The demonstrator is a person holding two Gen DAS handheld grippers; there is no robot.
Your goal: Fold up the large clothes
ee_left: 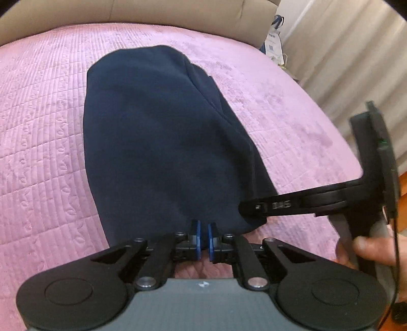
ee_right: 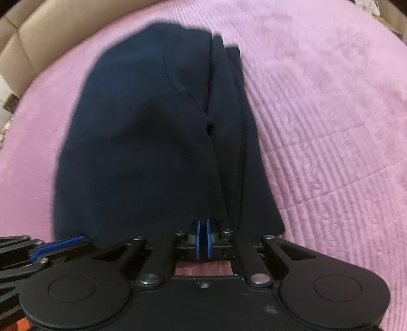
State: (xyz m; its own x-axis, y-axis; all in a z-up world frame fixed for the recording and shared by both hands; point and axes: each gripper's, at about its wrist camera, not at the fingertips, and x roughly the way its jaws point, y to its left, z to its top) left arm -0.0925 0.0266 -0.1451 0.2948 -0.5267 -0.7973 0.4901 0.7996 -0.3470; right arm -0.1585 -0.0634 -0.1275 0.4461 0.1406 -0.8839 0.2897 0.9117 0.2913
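A dark navy garment lies folded lengthwise on a pink quilted bedspread; it also shows in the right wrist view. My left gripper sits at the garment's near edge, its blue pads nearly closed with a thin gap, apparently pinching the hem. My right gripper has its blue pads pressed together on the near edge of the garment's right part. In the left wrist view the right gripper reaches in from the right onto the garment's near right corner. The left gripper's fingers show at the right wrist view's lower left.
A beige padded headboard runs along the bed's far side. A white bag and pale curtains stand beyond the bed's right edge. A hand holds the right gripper's handle.
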